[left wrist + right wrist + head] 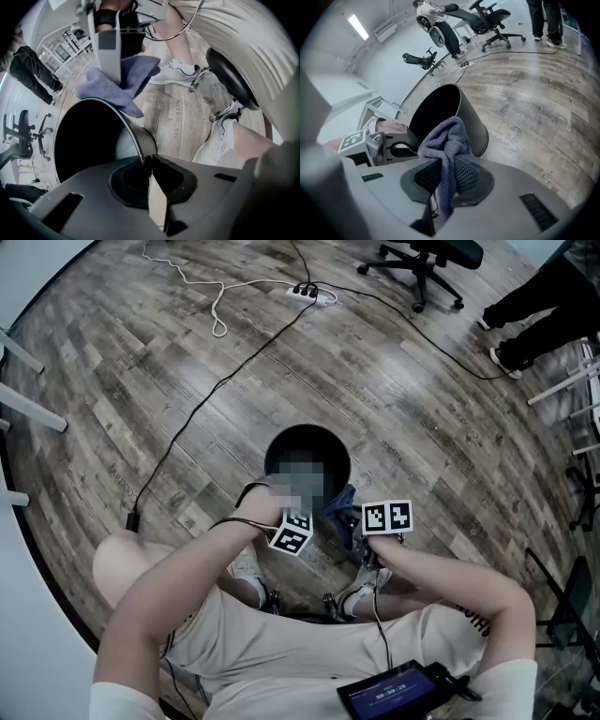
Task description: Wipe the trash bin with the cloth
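Left: my left gripper [146, 165] is clamped on the near rim of the trash bin [133, 136] | Centre: bin stands on the wood floor [187, 381] just ahead of my feet | Right: my right gripper [443, 183] is clenched on the blue cloth [445, 133], bunched at the bin's rim.

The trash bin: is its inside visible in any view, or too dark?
Head view: the trash bin inside is black, partly under a mosaic patch. Left gripper view: also black, only the rim catches light. Right gripper view: inside dark too; the cloth is sharp.
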`<state>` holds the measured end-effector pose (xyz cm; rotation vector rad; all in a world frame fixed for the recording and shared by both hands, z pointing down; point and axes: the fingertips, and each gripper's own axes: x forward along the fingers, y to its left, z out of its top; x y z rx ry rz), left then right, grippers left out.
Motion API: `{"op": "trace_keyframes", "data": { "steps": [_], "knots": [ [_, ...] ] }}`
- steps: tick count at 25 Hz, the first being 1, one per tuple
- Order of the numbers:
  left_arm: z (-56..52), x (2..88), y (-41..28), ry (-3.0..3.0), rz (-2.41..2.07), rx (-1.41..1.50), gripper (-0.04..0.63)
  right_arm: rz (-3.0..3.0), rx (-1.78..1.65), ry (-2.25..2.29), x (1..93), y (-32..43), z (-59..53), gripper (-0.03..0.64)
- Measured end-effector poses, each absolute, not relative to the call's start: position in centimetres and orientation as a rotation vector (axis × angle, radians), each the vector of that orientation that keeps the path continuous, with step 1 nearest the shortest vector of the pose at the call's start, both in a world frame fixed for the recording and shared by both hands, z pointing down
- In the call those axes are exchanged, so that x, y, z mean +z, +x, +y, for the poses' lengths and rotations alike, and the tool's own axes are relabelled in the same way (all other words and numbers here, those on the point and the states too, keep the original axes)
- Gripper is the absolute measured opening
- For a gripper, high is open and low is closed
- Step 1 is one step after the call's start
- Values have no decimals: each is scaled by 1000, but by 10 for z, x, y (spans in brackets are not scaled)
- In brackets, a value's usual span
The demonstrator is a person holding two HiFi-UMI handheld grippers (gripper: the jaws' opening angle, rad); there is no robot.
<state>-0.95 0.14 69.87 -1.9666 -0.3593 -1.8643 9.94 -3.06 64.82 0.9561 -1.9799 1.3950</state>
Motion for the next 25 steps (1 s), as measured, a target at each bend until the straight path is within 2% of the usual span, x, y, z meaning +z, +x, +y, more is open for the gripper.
{"op": "trace_keyframes", "data": {
  "steps": [8, 25],
  "knots": [
    [6, 696, 7, -2064, -341, -1831, 32, -1922, 1348, 988, 690, 105, -50, 54],
    [12, 697, 21, -2156, -348, -1837, 34, -1811, 1292, 1086, 871, 130, -78, 54]
  ]
}}
